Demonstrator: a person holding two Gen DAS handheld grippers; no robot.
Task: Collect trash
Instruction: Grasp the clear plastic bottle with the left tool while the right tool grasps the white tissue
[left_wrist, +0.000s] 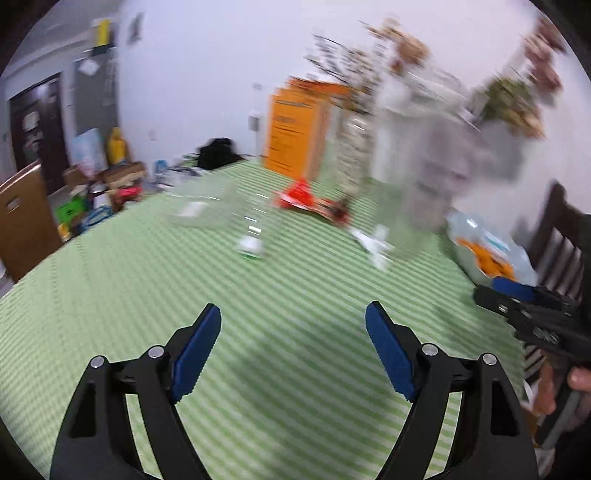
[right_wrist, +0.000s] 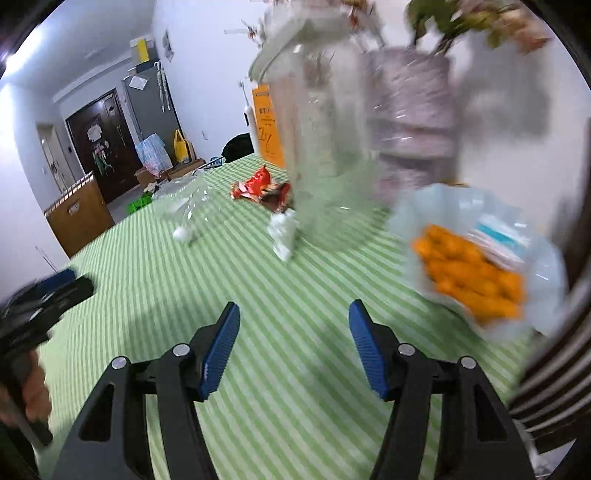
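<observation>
Both the left gripper (left_wrist: 293, 319) and right gripper (right_wrist: 294, 317) hang released and empty, while at twelve o'clock the red snack wrapper (left_wrist: 308, 201), clear plastic bottle (left_wrist: 236, 218) and white scrap (left_wrist: 373, 243) lie uncollected.

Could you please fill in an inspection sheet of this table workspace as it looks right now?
Surface: table under a green striped cloth, bare in front of both tongs.
Job's things: red snack wrapper, empty clear plastic bottle lying on its side, crumpled white paper.
Clutter: clear bag of orange snacks, tall glass vases with dried flowers, orange box.
Grippers: left tongs open, empty; right tongs open, empty; both above the cloth.
Cables: nothing seen.
Surroundings: dark wooden chair, boxes and bags on the floor, dark door; the pictures are blurred.
</observation>
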